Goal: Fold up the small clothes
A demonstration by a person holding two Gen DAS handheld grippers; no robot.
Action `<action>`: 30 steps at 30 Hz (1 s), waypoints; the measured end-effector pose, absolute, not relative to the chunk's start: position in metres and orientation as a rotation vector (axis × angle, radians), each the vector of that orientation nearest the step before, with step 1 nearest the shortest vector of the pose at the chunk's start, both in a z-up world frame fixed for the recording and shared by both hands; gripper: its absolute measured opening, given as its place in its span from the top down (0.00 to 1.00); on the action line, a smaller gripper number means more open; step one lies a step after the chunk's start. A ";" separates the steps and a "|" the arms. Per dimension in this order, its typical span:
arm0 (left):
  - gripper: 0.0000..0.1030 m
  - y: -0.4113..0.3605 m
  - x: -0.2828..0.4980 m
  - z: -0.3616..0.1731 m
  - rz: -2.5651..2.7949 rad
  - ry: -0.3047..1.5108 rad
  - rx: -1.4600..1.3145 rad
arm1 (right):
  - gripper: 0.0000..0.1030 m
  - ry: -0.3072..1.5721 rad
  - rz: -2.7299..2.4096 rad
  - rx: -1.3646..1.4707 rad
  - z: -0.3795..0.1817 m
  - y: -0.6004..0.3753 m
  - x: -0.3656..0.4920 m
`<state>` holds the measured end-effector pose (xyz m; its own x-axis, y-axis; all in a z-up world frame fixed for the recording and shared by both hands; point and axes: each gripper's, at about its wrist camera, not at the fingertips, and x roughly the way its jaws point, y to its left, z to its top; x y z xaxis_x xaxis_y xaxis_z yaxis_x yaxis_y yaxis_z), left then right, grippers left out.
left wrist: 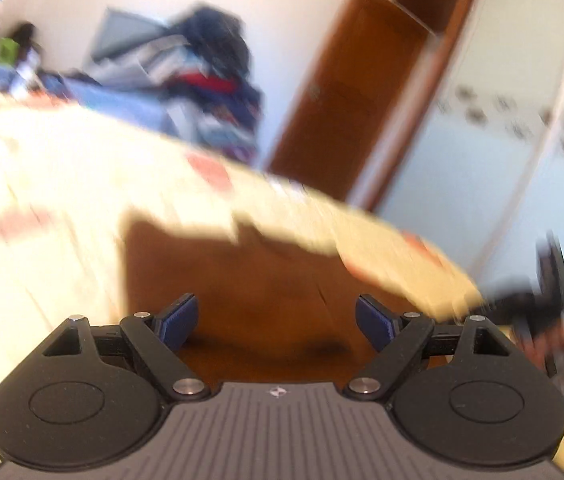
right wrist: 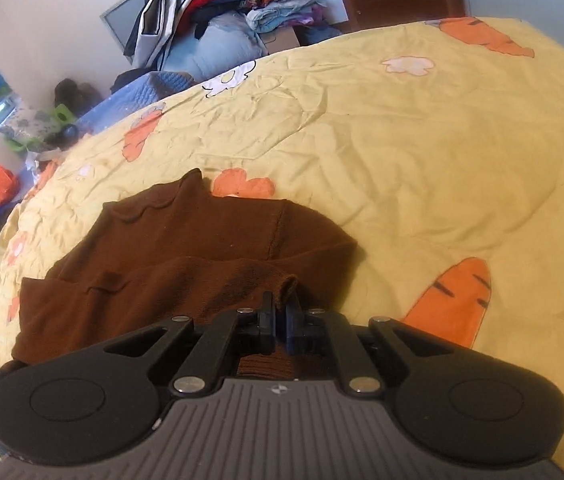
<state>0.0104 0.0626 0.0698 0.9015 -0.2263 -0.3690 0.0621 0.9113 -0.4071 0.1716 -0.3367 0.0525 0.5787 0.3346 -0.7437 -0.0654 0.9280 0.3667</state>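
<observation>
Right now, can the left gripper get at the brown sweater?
Probably yes. The left gripper is open, nothing between its fingers, and the brown sweater lies directly ahead on the yellow bedspread. The right gripper pinches another edge. Blur obscures the gap.

The brown sweater (right wrist: 185,248) lies flat and partly folded on the yellow bedsheet (right wrist: 422,152), one edge lifted up near the camera.

Soft brown knitted sweater (right wrist: 185,248), matt and finely ribbed, on a crinkled yellow cotton bedsheet with orange carrot prints (right wrist: 422,152); matt black plastic right claw (right wrist: 280,312) with 2 shiny metal pivots.
</observation>
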 end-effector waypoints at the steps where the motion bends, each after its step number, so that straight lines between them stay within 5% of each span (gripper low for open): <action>1: 0.16 0.076 0.022 0.077 -0.111 0.418 -0.421 | 0.88 0.931 0.233 0.317 0.052 -0.337 0.172; 5: 0.17 0.120 0.095 0.064 0.002 0.612 -0.488 | 0.88 0.929 0.232 0.346 0.046 -0.342 0.173; 7: 0.28 0.129 0.125 0.046 -0.014 0.726 -0.516 | 0.88 0.922 0.240 0.350 0.046 -0.342 0.171; 9: 0.80 0.127 0.145 0.033 -0.038 0.813 -0.504 | 0.88 0.910 0.254 0.345 0.049 -0.341 0.170; 12: 0.90 0.118 0.148 0.041 0.006 0.772 -0.383 | 0.88 0.858 0.278 0.332 0.065 -0.344 0.166; 21: 0.89 0.123 0.146 0.025 0.126 0.733 -0.167 | 0.86 0.880 0.241 0.269 0.038 -0.336 0.171; 23: 0.87 0.121 0.138 0.034 0.161 0.719 -0.134 | 0.65 0.857 0.238 0.301 0.046 -0.339 0.166; 24: 0.86 0.121 0.131 0.043 0.191 0.702 -0.116 | 0.42 0.820 0.232 0.304 0.054 -0.341 0.160; 25: 0.86 0.120 0.121 0.055 0.226 0.662 -0.098 | 0.33 0.763 0.220 0.282 0.064 -0.341 0.153; 28: 0.67 0.110 0.099 0.082 0.225 0.502 -0.128 | 0.33 0.670 0.224 0.227 0.083 -0.329 0.148; 30: 0.30 0.091 0.108 0.083 0.108 0.533 -0.132 | 0.33 0.699 0.270 0.200 0.081 -0.307 0.160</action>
